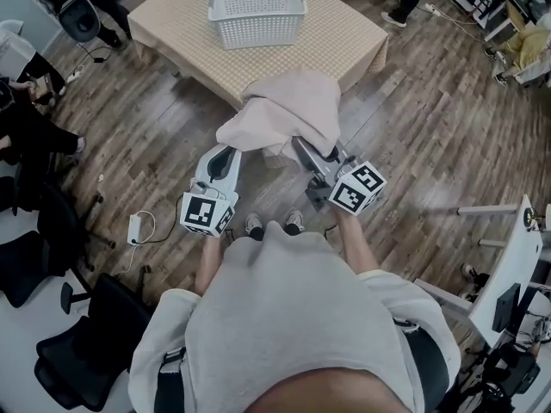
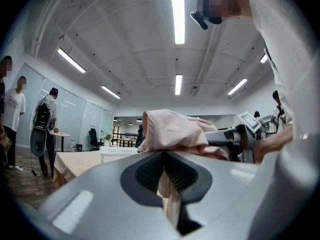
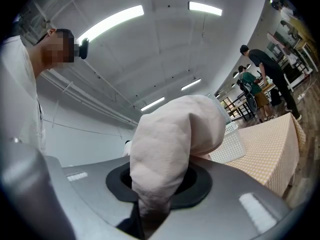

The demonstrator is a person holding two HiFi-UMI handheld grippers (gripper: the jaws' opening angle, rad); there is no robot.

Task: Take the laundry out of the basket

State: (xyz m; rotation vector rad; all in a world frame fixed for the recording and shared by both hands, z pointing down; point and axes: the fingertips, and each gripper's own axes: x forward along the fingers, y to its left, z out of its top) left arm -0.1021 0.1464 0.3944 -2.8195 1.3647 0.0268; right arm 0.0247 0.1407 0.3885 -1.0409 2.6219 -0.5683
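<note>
A pale pink garment (image 1: 284, 110) hangs bunched in the air between both grippers, in front of the near table edge. My left gripper (image 1: 225, 149) is shut on a thin fold of the garment (image 2: 165, 184) that runs down between its jaws. My right gripper (image 1: 323, 151) is shut on a thick wad of the same garment (image 3: 170, 154), which bulges over its jaws. The white slatted laundry basket (image 1: 256, 11) stands on the table beyond, apart from both grippers; its inside looks empty. In the left gripper view the basket (image 2: 117, 155) shows low behind the cloth.
A table with a beige checked cloth (image 1: 344, 33) carries the basket. Wooden floor lies around it. Black office chairs (image 1: 65, 351) stand at the left, and a white stand (image 1: 508, 265) at the right. A power strip with cable (image 1: 136, 228) lies on the floor. People stand at the room's edges.
</note>
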